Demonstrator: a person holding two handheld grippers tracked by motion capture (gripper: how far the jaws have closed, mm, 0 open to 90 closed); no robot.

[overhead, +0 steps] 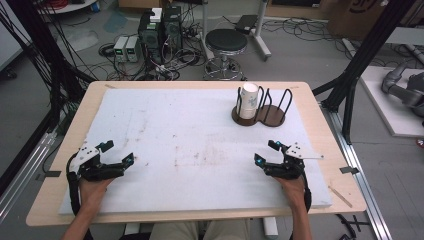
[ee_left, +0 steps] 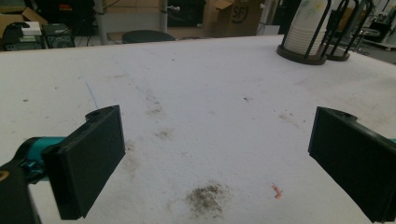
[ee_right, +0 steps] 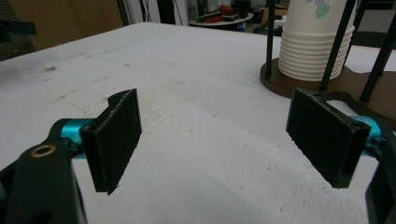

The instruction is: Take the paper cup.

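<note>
From the high view, a pale wooden tabletop (overhead: 320,135) carries a white foam sheet (overhead: 190,145) marked with brownish stains. At its far right stands a dark brown wooden holder with two round bases and black wire uprights (overhead: 272,116); the left base holds a stack of white paper cups (overhead: 248,100), the right base has none. The left gripper (overhead: 116,152) lies at the near left of the sheet, the right gripper (overhead: 266,151) at the near right, each in one hand, both well apart from the holder.

The left gripper view adds the surface detail: a grey smudge of dirt (ee_left: 208,199) and a small orange scrap (ee_left: 277,191) on the foam sheet (ee_left: 205,93), with the holder (ee_left: 308,56) and cups (ee_left: 306,25) far off at the upper right. Its two black fingers (ee_left: 86,161) stand wide apart with nothing between them.

The right gripper view brings the cup stack (ee_right: 315,42) close enough to see the layered rims, about ten, and a faint printed pattern near the top; the holder (ee_right: 280,79) sits just beyond. Its two fingers (ee_right: 114,137) are also spread, gripping nothing.

Count: two grippers, four fingers, one two-bay holder, one cup stack. Beyond the tabletop, the high view shows one black round stool (overhead: 226,42) and computer boxes (overhead: 160,32) on the floor.
</note>
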